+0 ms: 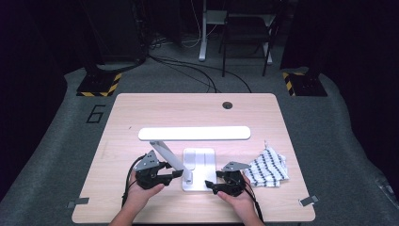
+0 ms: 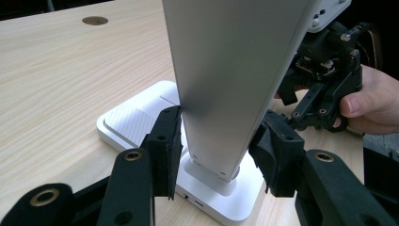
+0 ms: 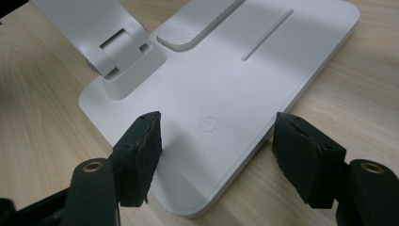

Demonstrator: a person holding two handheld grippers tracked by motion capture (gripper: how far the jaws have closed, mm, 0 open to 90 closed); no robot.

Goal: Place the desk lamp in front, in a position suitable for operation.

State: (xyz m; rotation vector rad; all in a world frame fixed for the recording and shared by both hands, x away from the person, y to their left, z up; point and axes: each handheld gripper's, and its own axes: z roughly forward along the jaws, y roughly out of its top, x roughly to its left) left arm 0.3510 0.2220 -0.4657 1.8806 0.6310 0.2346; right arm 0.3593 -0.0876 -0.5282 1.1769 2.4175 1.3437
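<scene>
A white desk lamp stands on the wooden table, its long head (image 1: pixel 193 133) level above the flat base (image 1: pixel 200 160). My left gripper (image 1: pixel 178 173) comes in from the left and is shut on the slanted lamp arm (image 1: pixel 167 155) just above the hinge. In the left gripper view both pads (image 2: pixel 170 141) press the sides of the arm (image 2: pixel 230 70). My right gripper (image 1: pixel 210 184) is at the base's near right corner. In the right gripper view it (image 3: pixel 216 146) stands open astride that corner of the base (image 3: pixel 235 70), one pad over the power symbol (image 3: pixel 207 125), the other beyond the edge.
A black-and-white checked cloth (image 1: pixel 269 167) lies crumpled to the right of the lamp. A round cable hole (image 1: pixel 227 105) sits near the table's far edge. A person's hands hold both grippers at the near edge. Chairs and cables stand on the floor beyond.
</scene>
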